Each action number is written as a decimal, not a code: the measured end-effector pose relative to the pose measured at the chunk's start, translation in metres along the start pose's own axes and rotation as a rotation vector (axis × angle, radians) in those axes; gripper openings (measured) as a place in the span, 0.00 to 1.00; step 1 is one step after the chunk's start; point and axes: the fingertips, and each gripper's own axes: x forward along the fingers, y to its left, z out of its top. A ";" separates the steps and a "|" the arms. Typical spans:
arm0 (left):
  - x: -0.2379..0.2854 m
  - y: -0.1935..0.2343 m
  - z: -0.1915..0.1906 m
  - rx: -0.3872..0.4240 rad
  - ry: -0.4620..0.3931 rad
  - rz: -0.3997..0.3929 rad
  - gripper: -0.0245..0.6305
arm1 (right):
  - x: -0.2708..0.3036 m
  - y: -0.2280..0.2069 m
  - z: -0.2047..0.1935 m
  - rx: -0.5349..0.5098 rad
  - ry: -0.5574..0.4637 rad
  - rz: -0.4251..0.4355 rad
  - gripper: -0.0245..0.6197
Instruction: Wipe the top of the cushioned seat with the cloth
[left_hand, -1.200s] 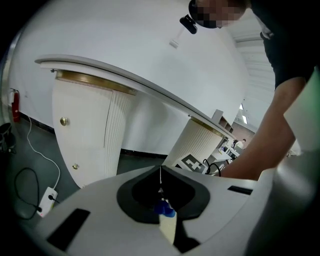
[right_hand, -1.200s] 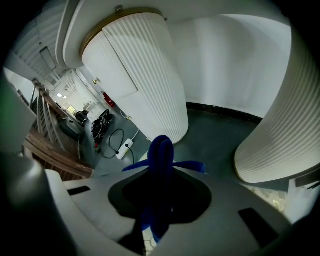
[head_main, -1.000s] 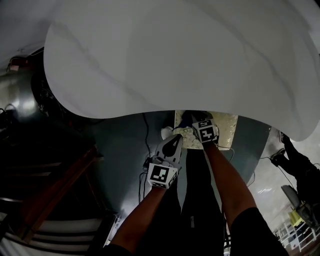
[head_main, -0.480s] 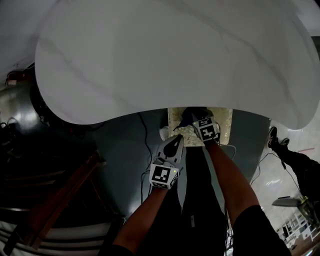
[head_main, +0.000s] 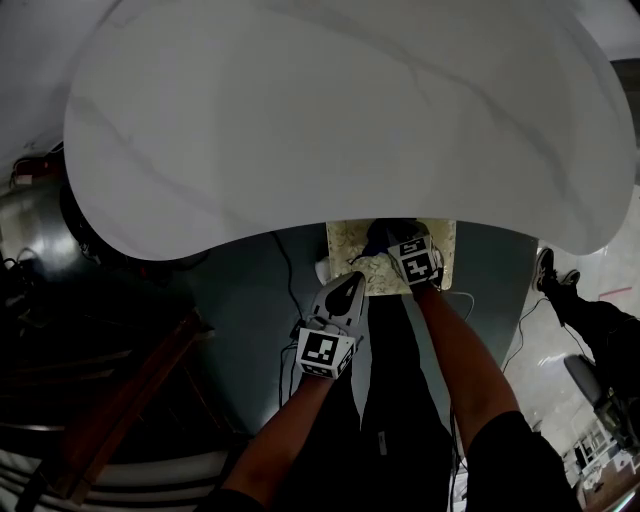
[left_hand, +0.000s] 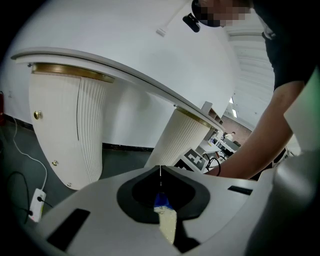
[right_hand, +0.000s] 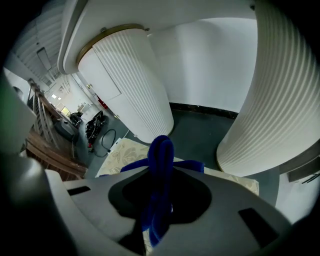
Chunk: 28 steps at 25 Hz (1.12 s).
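The cushioned seat (head_main: 345, 240) is cream with a floral pattern and shows on the floor just below the white table's edge. My right gripper (head_main: 393, 242) is over the seat's top, shut on the blue cloth (right_hand: 161, 165), which bunches up between its jaws above the seat (right_hand: 122, 152). In the head view the cloth is a dark patch (head_main: 380, 234) ahead of that gripper. My left gripper (head_main: 351, 279) hangs beside the seat's near left corner, shut with nothing held. Its own view shows the jaws (left_hand: 160, 172) meeting, with a sliver of cloth and seat (left_hand: 168, 226) below.
A large white marbled table top (head_main: 340, 110) overhangs the seat. Fluted white pedestals (right_hand: 127, 85) (right_hand: 280, 105) stand on the dark floor behind it. Cables and a power strip (left_hand: 35, 205) lie at the left. Wooden steps (head_main: 120, 400) are far left, a person's shoes (head_main: 552, 272) at right.
The head view has shifted slightly; the seat and both grippers keep nearly the same places relative to each other. The right gripper still holds the cloth on the seat.
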 end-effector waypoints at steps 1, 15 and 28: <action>0.000 -0.002 -0.001 0.004 0.003 -0.003 0.07 | -0.002 -0.002 -0.001 0.001 0.000 -0.003 0.18; 0.008 -0.021 -0.004 0.032 0.037 -0.031 0.07 | -0.020 -0.044 -0.016 0.021 0.006 -0.049 0.18; 0.023 -0.036 0.003 0.058 0.050 -0.038 0.07 | -0.038 -0.086 -0.023 0.005 0.006 -0.052 0.18</action>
